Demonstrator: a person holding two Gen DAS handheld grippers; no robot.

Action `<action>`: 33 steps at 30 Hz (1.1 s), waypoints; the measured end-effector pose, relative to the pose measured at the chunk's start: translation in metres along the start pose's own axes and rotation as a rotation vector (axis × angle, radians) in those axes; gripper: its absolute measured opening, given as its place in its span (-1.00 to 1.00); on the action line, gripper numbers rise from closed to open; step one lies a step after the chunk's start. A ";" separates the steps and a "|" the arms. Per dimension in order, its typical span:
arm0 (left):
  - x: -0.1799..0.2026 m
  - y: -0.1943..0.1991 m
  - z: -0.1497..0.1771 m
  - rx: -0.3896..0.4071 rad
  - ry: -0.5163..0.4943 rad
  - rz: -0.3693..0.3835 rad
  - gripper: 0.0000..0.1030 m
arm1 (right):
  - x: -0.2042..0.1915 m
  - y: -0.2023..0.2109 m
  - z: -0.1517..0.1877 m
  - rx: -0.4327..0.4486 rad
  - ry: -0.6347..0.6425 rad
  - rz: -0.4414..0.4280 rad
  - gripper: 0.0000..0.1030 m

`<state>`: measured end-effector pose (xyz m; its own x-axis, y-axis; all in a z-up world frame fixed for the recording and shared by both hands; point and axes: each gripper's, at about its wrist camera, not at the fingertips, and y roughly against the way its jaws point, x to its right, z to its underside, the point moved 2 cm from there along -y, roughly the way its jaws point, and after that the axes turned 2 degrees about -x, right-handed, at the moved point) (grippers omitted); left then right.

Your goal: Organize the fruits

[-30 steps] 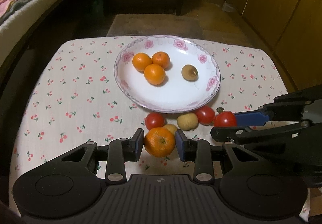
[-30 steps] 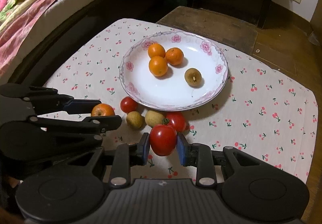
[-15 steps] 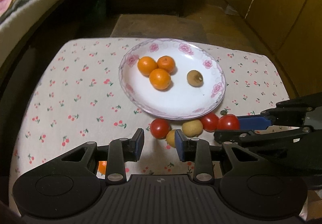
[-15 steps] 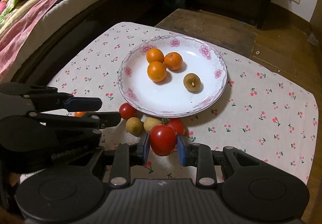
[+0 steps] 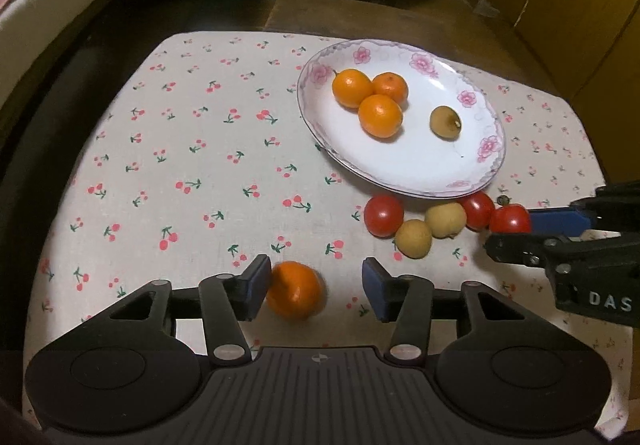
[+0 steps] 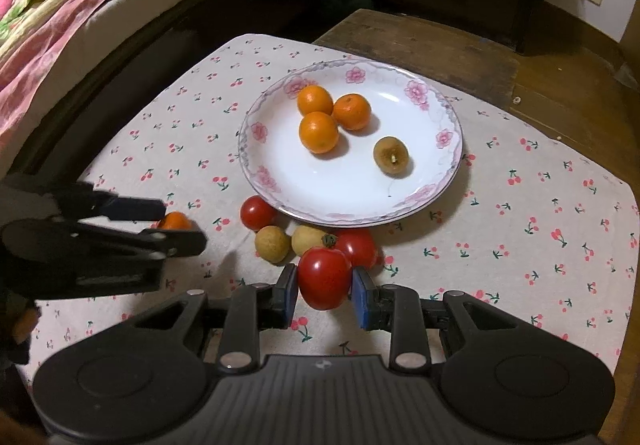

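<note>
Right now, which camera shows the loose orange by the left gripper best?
The left wrist view: the orange lies whole, slightly blurred, between the opening left gripper, beside one pad and clear of the other. The right wrist view shows only its top behind that gripper's fingers.

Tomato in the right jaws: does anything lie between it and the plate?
Yes. The held tomato has another tomato and a tan fruit directly between it and the plate rim, on the cloth. Lifted over them, the path looks clear; the plate's near half is bare.
</note>
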<state>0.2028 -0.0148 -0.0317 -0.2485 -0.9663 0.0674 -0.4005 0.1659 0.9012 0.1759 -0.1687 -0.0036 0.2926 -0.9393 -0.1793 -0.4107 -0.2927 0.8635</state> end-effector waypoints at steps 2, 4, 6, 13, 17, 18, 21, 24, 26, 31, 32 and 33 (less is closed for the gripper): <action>-0.001 -0.004 0.000 -0.004 -0.008 -0.019 0.10 | 0.003 0.000 0.000 -0.003 -0.007 -0.001 -0.44; -0.004 -0.010 0.003 -0.023 -0.001 -0.033 0.06 | 0.006 0.000 0.001 -0.004 -0.013 0.001 -0.44; -0.005 -0.014 0.006 -0.037 0.003 -0.040 0.03 | 0.008 0.001 0.001 -0.002 -0.018 0.002 -0.44; -0.003 -0.009 0.008 -0.020 -0.010 -0.069 -0.22 | 0.007 0.004 0.001 0.004 -0.018 0.004 -0.44; 0.002 -0.004 0.008 -0.007 -0.035 -0.076 -0.23 | 0.009 0.004 0.000 0.008 -0.024 0.008 -0.44; 0.003 -0.003 0.007 -0.004 -0.034 -0.068 -0.23 | 0.009 0.005 -0.001 0.011 -0.025 0.009 -0.44; 0.007 0.006 0.002 0.023 -0.031 -0.045 -0.23 | 0.012 0.006 -0.002 0.018 -0.032 0.010 -0.44; 0.013 0.014 -0.006 0.047 -0.026 -0.013 -0.23 | 0.014 0.006 -0.004 0.022 -0.035 0.013 -0.44; 0.016 0.017 -0.014 0.062 -0.022 -0.001 -0.22 | 0.014 0.006 -0.007 0.027 -0.033 0.016 -0.44; 0.025 0.017 -0.034 0.090 -0.010 0.017 -0.22 | 0.018 0.008 -0.021 0.053 -0.038 0.017 -0.43; 0.027 0.016 -0.038 0.093 -0.011 0.020 -0.22 | 0.020 0.008 -0.024 0.057 -0.040 0.018 -0.43; 0.030 0.016 -0.041 0.096 -0.013 0.020 -0.22 | 0.021 0.008 -0.026 0.062 -0.043 0.018 -0.43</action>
<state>0.2248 -0.0493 0.0020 -0.2681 -0.9601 0.0790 -0.4780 0.2038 0.8544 0.2015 -0.1859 0.0118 0.2474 -0.9511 -0.1852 -0.4686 -0.2847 0.8363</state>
